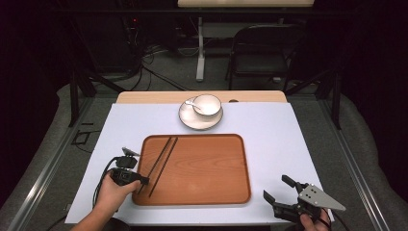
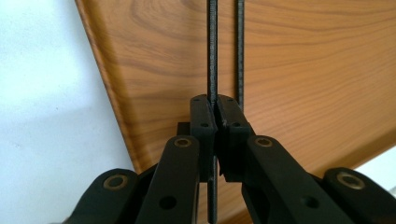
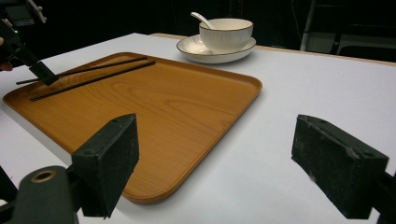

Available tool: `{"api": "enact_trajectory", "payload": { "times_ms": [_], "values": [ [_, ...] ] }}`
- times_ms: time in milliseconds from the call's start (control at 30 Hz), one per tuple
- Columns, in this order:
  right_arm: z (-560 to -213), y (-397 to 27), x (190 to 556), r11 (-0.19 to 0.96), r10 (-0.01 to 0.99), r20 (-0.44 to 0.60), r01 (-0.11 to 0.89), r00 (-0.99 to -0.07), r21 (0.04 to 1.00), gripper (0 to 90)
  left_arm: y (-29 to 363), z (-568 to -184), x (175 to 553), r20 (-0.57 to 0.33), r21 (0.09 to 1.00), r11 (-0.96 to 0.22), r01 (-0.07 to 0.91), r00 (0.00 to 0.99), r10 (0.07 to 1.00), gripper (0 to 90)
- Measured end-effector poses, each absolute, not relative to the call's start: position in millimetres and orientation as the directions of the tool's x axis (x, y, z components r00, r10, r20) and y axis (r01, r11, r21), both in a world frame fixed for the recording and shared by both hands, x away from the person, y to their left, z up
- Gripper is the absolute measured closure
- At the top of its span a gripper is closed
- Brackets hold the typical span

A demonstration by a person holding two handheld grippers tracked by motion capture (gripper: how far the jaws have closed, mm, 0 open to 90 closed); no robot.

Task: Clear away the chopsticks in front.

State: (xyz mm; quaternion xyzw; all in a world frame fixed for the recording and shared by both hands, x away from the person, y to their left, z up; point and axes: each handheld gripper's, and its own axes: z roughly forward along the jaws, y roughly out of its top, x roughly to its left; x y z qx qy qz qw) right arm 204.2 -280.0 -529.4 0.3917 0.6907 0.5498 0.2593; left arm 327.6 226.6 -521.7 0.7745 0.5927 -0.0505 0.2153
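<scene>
Left gripper, jaws closed on one thin black chopstick near its lower end, at the near-left corner of the rounded rectangular wooden tray. The clamped stick runs straight ahead of the jaws across the tray floor; a second thin black chopstick lies just beside it, to the right of the jaw tips, free and apart from the pads. Right gripper, jaws spread wide with nothing between them, held over the white tabletop off the tray's near-right corner.

Risks, as judged from this pose: the grip sits far toward one end of the stick, so a lift would likely leave the long free length drooping or swivelling between the pads; a narrow round stick may also roll out of flat pads. The jaw tips stand close to the free stick and could nudge it askew, or catch the tray's raised rim.

Between views: the left gripper view resolves the pad contact and the stick's tail passing down behind the jaws, which the high view renders as a dark blur. The high view and right gripper view supply the far context: a white ceramic bowl holding a white spoon, seated on a white saucer beyond the tray.
</scene>
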Motion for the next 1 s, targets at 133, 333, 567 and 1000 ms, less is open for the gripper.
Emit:
{"api": "enact_trajectory", "payload": {
  "times_ms": [133,333,567,1000],
  "values": [
    [-529.4,-280.4,204.2,0.092,0.826,0.068,0.253,-0.559,0.963,14.4,225.0,-523.3,328.8,-0.330,0.271,-0.205,0.940,0.291,0.898,86.3],
    [-529.4,-280.4,204.0,0.088,0.826,0.073,0.257,-0.558,0.962,14.4,223.0,-522.8,329.2,-0.325,0.271,-0.215,0.938,0.300,0.897,86.2],
    [-529.5,-280.4,204.1,0.087,0.826,0.074,0.256,-0.559,0.963,14.4,223.2,-523.5,329.7,-0.320,0.268,-0.216,0.939,0.298,0.899,86.1],
    [-529.3,-280.6,204.0,0.093,0.826,0.068,0.254,-0.559,0.963,14.4,226.1,-524.0,329.6,-0.320,0.259,-0.210,0.943,0.289,0.902,84.8]
  ]
}}
